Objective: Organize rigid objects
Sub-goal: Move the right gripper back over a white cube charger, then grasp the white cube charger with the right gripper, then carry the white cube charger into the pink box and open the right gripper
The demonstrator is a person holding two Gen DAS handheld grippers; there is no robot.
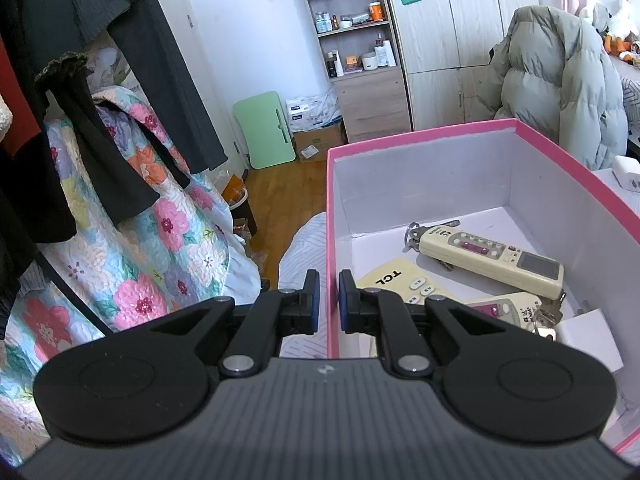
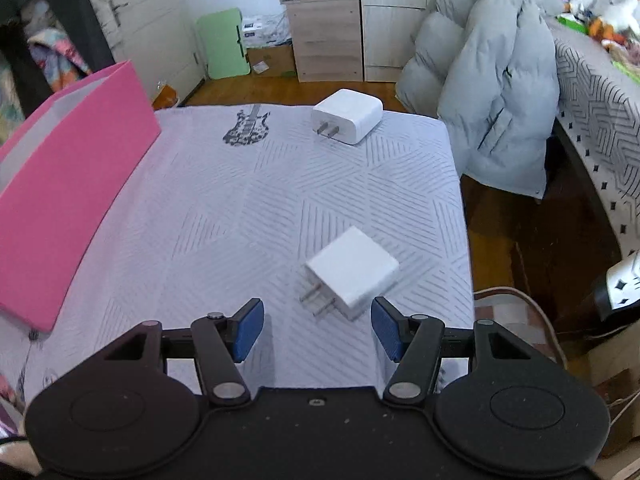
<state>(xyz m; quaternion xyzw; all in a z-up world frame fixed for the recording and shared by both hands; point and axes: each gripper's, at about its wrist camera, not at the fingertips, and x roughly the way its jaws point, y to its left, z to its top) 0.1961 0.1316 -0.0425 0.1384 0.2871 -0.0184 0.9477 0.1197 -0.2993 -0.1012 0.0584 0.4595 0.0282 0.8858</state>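
Right now the right gripper (image 2: 317, 330) has its jaws apart, nothing between the pads, hovering just short of the near white charger (image 2: 354, 272), which lies on the patterned bedcover (image 2: 200, 208) close to its right edge, prongs pointing toward the gripper. A second charger (image 2: 348, 115) sits near the far edge, well apart from the first. The left gripper (image 1: 329, 300) is clamped on the near wall of the pink box (image 1: 420, 138), one finger outside, one inside. The box stands at the left side of the cover and already holds a long remote (image 1: 492, 256), a TCL remote (image 1: 400, 280), keys and what looks like another white block low in the corner, partly hidden. Risks, as I judge them: charger lies skewed to the jaws, so closing could catch a corner and spin it or nudge it off the right edge; pads landing on the prongs would give a weak hold; soft cover may let it tilt; a tug from the left hand could tip the box.
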